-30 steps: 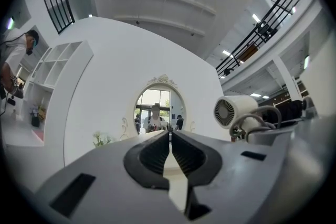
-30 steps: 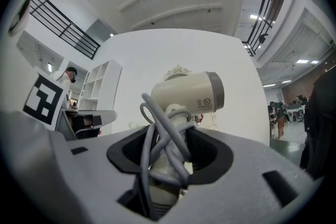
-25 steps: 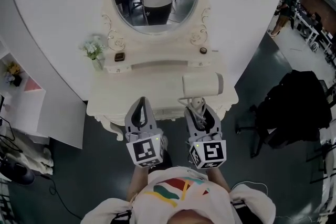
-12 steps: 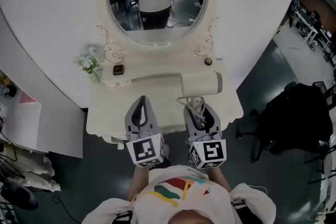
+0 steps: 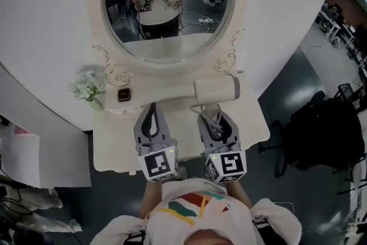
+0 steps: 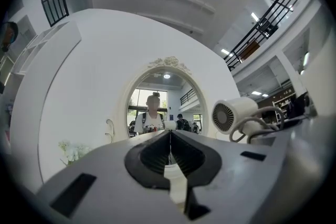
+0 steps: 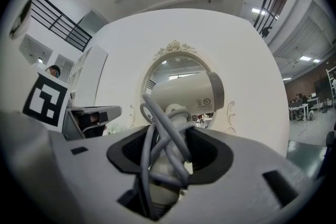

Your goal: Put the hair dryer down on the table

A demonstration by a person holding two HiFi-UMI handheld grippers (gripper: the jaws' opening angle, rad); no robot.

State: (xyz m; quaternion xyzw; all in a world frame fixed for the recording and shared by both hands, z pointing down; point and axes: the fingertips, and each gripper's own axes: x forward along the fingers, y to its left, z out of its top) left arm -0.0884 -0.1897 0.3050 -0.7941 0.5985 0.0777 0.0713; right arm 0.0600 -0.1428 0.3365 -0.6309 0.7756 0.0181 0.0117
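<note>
The right claw (image 5: 213,121) is clenched on the hair dryer (image 5: 217,89). It grips the handle (image 7: 167,168), with loops of grey cord (image 7: 157,131) wound round the handle and caught between the jaws. The dryer is in the air over the bench's (image 5: 117,143) right rear corner, its cream barrel lying crosswise just below the oval mirror's (image 5: 166,8) lower right rim. The left claw (image 5: 152,109) is level beside it over the middle of the bench, jaws pressed together on nothing.

The dryer looks like a stiff plastic shell, fairly light but top-heavy, since the barrel sits well above the grip. The smooth handle could twist between the pads. The cord adds some bite, but slack loops could snag when the claw lets go. The handle is probably the best place to hold it. Laying the barrel on its side on the bare right half of the bench, well apart from the flower vase (image 5: 87,90) at the left rear corner, should keep it from rolling.
</note>
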